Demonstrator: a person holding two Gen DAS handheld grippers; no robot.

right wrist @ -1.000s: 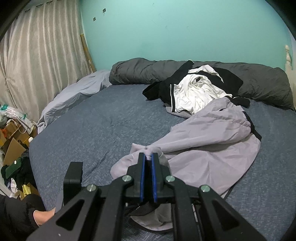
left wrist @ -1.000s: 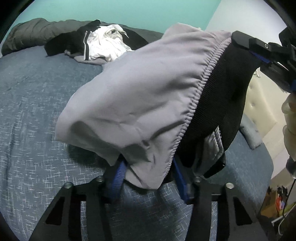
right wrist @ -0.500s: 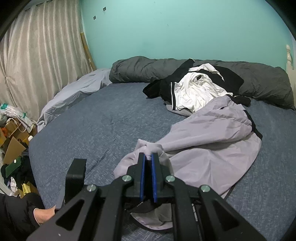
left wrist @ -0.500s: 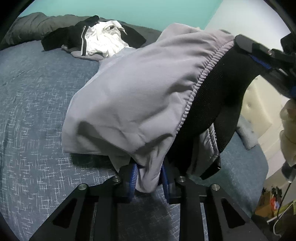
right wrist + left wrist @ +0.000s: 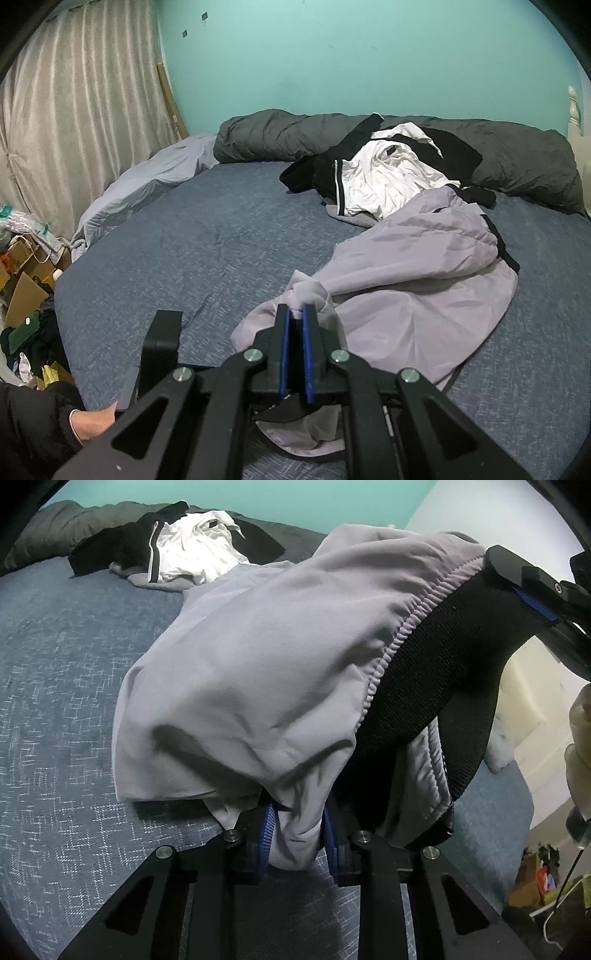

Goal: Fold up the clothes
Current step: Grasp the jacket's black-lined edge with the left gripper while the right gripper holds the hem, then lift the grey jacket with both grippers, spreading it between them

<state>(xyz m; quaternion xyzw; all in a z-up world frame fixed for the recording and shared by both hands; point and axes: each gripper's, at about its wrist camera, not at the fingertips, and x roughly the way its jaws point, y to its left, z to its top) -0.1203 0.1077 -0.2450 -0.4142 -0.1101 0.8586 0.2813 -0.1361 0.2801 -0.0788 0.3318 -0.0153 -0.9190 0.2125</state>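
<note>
- Left wrist view: left gripper [image 5: 297,829] jaws clamp the grey garment [image 5: 258,664] waistband.
- Right gripper [image 5: 294,325] jaws clamp another bunch.
- No fold made; black-and-white garment [image 5: 384,177] untouched.

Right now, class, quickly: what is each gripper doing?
Left gripper: shut on the grey garment.
Right gripper: shut on a bunched edge of the same grey garment.
</note>
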